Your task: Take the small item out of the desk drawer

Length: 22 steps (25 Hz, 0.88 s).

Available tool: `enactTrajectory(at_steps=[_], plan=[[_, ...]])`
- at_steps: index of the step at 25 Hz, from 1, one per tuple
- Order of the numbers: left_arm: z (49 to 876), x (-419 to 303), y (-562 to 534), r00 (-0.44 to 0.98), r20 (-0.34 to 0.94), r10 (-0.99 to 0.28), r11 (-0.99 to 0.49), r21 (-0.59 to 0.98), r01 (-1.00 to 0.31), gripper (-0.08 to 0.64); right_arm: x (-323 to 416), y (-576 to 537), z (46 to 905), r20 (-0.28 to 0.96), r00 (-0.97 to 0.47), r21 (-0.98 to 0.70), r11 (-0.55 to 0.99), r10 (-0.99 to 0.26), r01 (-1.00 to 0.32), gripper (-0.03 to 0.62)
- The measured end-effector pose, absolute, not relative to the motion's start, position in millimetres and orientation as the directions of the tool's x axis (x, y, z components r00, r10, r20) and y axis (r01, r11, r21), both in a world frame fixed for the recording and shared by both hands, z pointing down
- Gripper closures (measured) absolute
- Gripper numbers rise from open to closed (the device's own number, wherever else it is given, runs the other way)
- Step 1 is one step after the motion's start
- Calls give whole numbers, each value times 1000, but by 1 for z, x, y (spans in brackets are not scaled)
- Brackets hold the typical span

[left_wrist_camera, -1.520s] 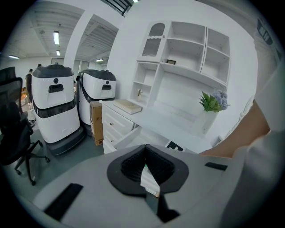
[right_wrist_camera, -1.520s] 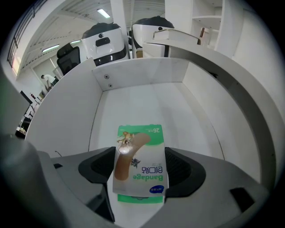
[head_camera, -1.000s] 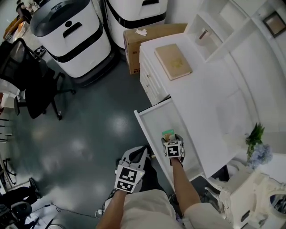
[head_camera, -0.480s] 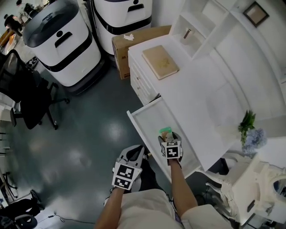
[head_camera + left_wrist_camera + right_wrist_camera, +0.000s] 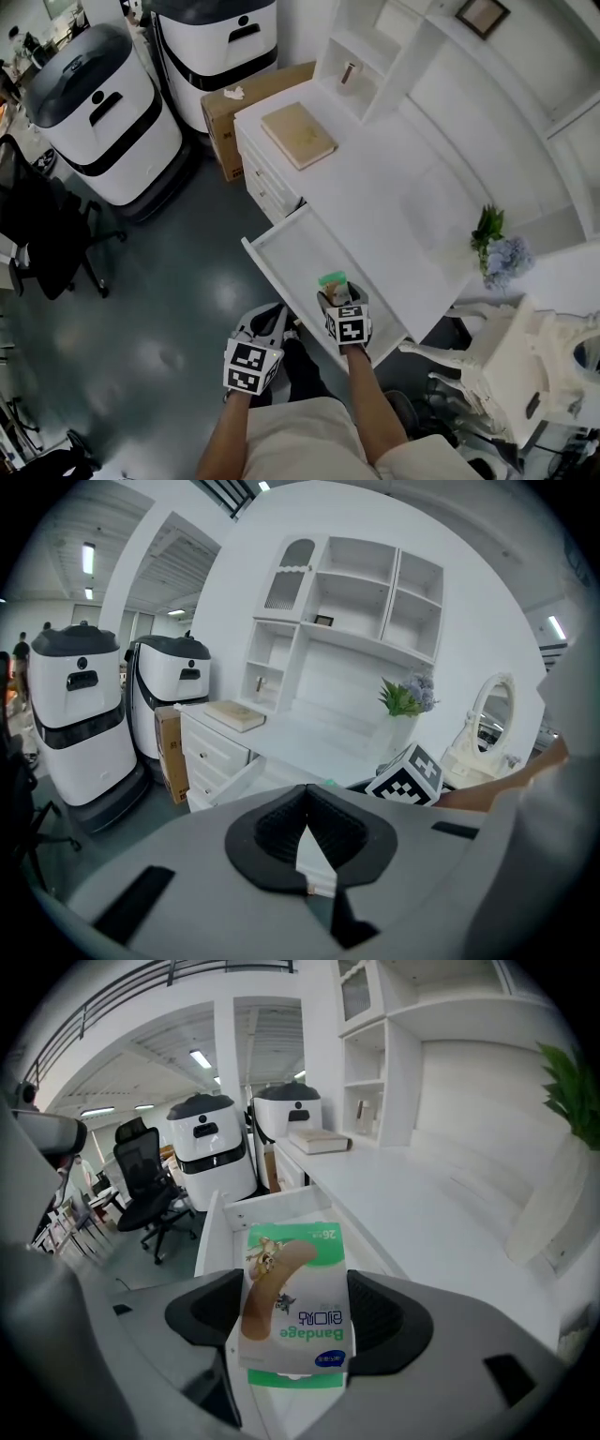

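Note:
A green-and-white bandage box [image 5: 295, 1302] stands upright between the jaws of my right gripper [image 5: 298, 1314], which is shut on it. In the head view that gripper [image 5: 335, 294] holds the box [image 5: 332, 280] over the near end of the open white desk drawer [image 5: 277, 251]. The same drawer [image 5: 217, 1220] stretches away behind the box in the right gripper view. My left gripper [image 5: 269, 324] hangs left of the drawer's near corner, above the floor. Its black pads [image 5: 281, 829] meet with nothing between them, so it is shut.
A tan book [image 5: 297, 134] lies on the white desk [image 5: 394, 187]. A cardboard box [image 5: 251, 98] and two white machines [image 5: 98, 112] stand beyond the desk's end. A black office chair [image 5: 37, 234] is at the left, a potted plant [image 5: 487, 234] and a white chair [image 5: 506, 366] at the right.
The head view has swung, so the desk and drawer sit further left and lower. My right gripper still holds the box over the drawer; the left stays beside it.

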<state>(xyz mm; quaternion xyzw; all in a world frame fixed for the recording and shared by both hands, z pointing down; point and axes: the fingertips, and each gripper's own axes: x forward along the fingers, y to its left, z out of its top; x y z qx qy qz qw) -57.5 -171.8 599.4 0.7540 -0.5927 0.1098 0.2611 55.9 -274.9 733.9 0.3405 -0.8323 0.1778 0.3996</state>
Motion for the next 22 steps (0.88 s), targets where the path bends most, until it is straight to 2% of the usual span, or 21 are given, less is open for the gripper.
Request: enactTrajectory(at_steps=[22], plan=[[584,-27,-171,381,446,-810,-304,236,-923,543,74,-221,639,600,-527,-93,602,-602,-793,229]])
